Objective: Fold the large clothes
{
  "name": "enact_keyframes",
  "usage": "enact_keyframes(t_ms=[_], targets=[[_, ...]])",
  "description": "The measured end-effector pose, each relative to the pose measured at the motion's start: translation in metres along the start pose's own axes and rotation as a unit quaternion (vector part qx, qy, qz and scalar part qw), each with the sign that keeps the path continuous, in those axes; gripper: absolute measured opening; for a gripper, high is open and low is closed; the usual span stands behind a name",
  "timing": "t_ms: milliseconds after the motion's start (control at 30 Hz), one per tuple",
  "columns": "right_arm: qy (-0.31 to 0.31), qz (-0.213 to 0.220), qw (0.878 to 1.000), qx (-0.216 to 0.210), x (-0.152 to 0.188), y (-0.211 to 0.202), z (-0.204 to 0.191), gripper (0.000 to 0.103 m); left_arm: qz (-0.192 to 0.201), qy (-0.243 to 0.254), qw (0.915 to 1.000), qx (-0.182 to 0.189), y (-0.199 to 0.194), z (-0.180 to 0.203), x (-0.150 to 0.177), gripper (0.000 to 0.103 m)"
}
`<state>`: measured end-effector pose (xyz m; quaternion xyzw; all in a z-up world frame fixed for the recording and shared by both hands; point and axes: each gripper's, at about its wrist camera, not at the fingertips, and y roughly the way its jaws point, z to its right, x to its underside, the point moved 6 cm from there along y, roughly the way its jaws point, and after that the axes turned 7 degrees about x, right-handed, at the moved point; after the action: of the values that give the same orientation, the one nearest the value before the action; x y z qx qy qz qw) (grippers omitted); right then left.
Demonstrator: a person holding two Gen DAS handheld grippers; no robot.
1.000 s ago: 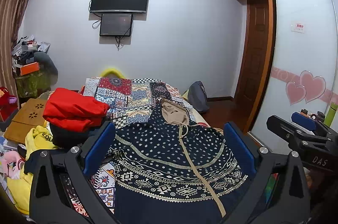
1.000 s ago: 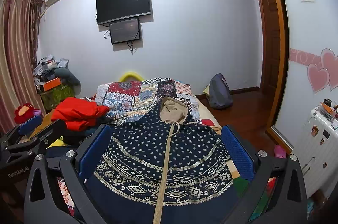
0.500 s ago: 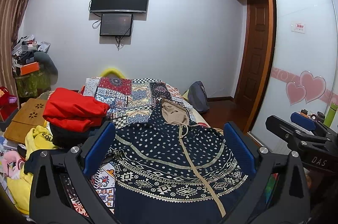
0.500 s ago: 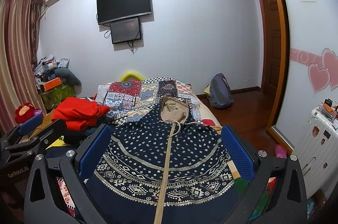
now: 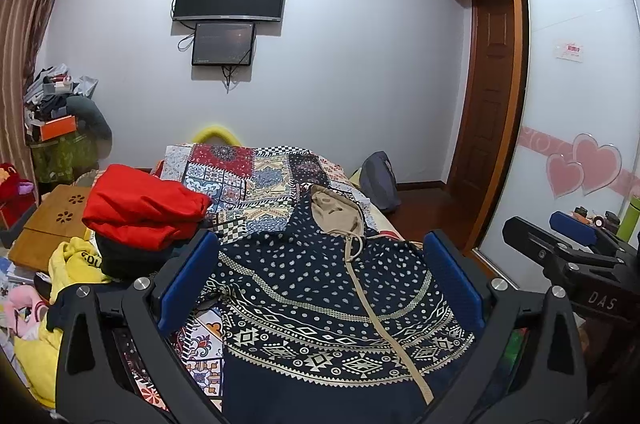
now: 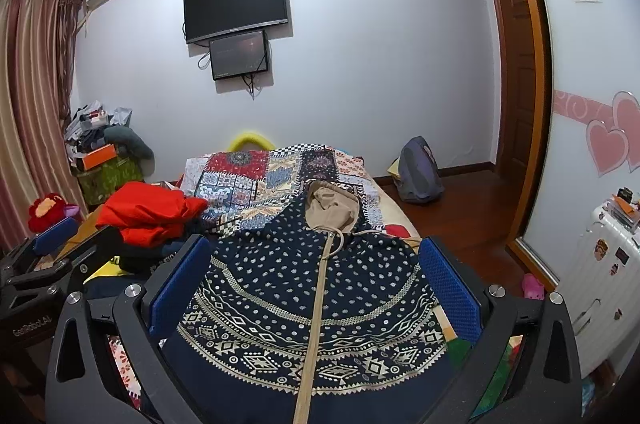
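- The patchwork quilt [image 5: 256, 176] covers the bed, and the task's garment, a navy patterned hooded jacket [image 5: 320, 288], lies spread front-up on it with its tan-lined hood [image 6: 330, 208] pointing toward the far wall. Since the quilt is loose, a low grab may pinch quilt along with jacket and drag both.
- The jacket hangs over the near edge of the bed. Lifting one side alone probably lets the heavy lower part slide off.
- A red folded garment [image 5: 144, 212] sits on a dark pile just beside the jacket's left edge. A sleeve swung that way could catch it and topple the stack.
- The left gripper [image 5: 320, 284] hovers above the jacket with its blue pads spread wide, holding nothing.
- The right gripper [image 6: 312, 284] is likewise spread wide and empty, close beside the left one. Working this near each other, they may collide when reaching for the shoulders.
- The tan zipper band [image 6: 316, 308] runs down the middle and looks closed. Folding off this line would likely leave lopsided halves.
- The drawcord [image 5: 352, 244] lies loose below the hood and could snag on a finger.
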<state>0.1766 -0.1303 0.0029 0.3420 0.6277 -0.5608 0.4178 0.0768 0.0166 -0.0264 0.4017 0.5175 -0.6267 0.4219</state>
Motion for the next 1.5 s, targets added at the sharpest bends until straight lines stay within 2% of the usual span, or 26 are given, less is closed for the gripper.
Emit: enact_keyframes(t_ms=[167, 267, 367, 500, 667, 767, 900, 933, 1100, 1200, 1267, 1333, 1400, 1500], targets=[[-0.005, -0.009, 1.000, -0.005, -0.003, 0.018, -0.004, 0.103, -0.003, 0.003, 0.9999, -0.009, 0.010, -0.017, -0.004, 0.103], [-0.008, -0.018, 1.000, -0.007, -0.004, 0.036, -0.005, 0.103, -0.010, -0.008, 0.9998, -0.014, 0.018, -0.040, -0.007, 0.103], [-0.013, -0.028, 0.999, -0.008, -0.006, 0.057, -0.007, 0.103, -0.015, -0.024, 0.9988, -0.040, 0.026, -0.073, -0.010, 0.103], [-0.018, -0.048, 0.999, -0.013, -0.005, 0.088, -0.010, 0.103, -0.045, -0.054, 0.9957, -0.061, 0.040, -0.128, -0.004, 0.103], [-0.032, -0.089, 0.995, -0.010, 0.004, 0.132, -0.020, 0.103, -0.093, -0.094, 0.9861, -0.101, 0.056, -0.202, 0.022, 0.103], [-0.040, -0.126, 0.991, -0.014, 0.017, 0.159, -0.027, 0.103, -0.131, -0.147, 0.9737, -0.115, 0.062, -0.250, 0.051, 0.103], [-0.040, -0.182, 0.982, -0.027, 0.040, 0.195, -0.036, 0.103, -0.170, -0.258, 0.9440, -0.115, 0.064, -0.314, 0.106, 0.103], [-0.040, -0.194, 0.980, -0.028, 0.046, 0.201, -0.037, 0.103, -0.177, -0.288, 0.9344, -0.113, 0.064, -0.328, 0.121, 0.103], [-0.037, -0.249, 0.967, -0.030, 0.070, 0.229, -0.040, 0.103, -0.184, -0.399, 0.8926, -0.099, 0.054, -0.374, 0.179, 0.103], [-0.031, -0.263, 0.964, -0.030, 0.076, 0.239, -0.040, 0.103, -0.185, -0.446, 0.8702, -0.099, 0.051, -0.394, 0.206, 0.102], [-0.029, -0.269, 0.962, -0.028, 0.079, 0.244, -0.041, 0.103, -0.183, -0.477, 0.8541, -0.097, 0.052, -0.408, 0.223, 0.097], [-0.027, -0.273, 0.961, -0.025, 0.081, 0.249, -0.040, 0.103, -0.181, -0.500, 0.8417, -0.095, 0.055, -0.419, 0.234, 0.093], [-0.023, -0.280, 0.960, -0.023, 0.084, 0.255, -0.039, 0.103, -0.175, -0.508, 0.8374, -0.099, 0.058, -0.427, 0.239, 0.092], [-0.017, -0.287, 0.958, -0.021, 0.087, 0.262, -0.039, 0.103, -0.177, -0.498, 0.8419, -0.108, 0.066, -0.433, 0.240, 0.088]])
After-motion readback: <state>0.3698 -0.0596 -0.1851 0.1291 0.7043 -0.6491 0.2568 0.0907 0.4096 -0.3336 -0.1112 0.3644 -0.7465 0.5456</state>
